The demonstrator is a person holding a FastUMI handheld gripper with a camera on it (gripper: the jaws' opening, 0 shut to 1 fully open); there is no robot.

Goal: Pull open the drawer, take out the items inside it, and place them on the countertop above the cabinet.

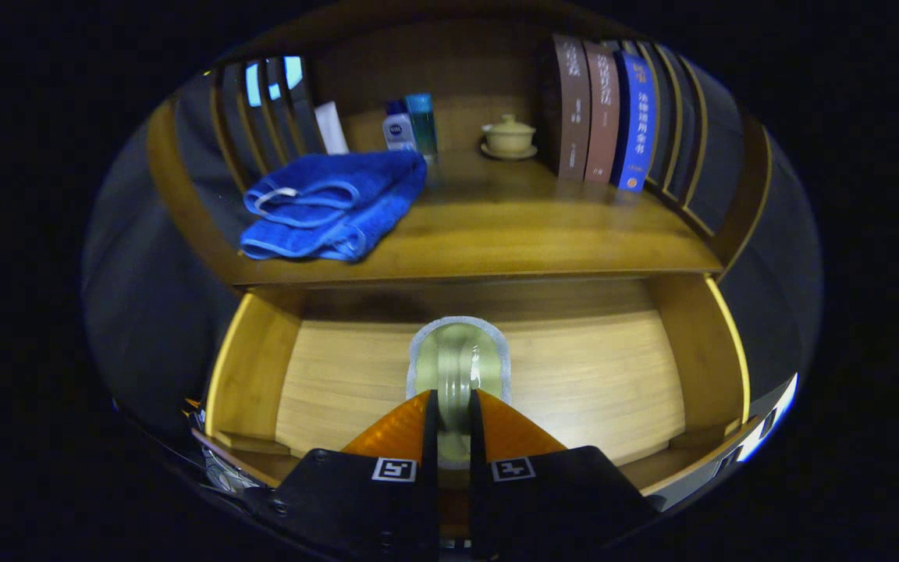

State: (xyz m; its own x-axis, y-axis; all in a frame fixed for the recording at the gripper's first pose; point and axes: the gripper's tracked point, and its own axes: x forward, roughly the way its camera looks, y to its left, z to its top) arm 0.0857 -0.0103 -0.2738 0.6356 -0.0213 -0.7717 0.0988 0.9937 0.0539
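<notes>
— Hand-held gripper first: what are its fingers doing?

— Both fingers press on a pale green roll of tape, one on each side. The roll stands on edge between them, with most of it showing just ahead of the tips.

— And where is that roll?

— Over the open drawer, about midway between its side walls. The drawer's wooden floor shows all around it. Whether the roll rests on that floor or is lifted off it, I cannot tell.

— What lies beyond?

— The desk above the drawer, a wooden top. A folded blue towel lies on its left part, near the front edge. Behind the towel stand two small bottles side by side, close to the back wall. A small lidded cup on a saucer sits right of them. Further right, a row of books stands upright against the slatted side.
</notes>
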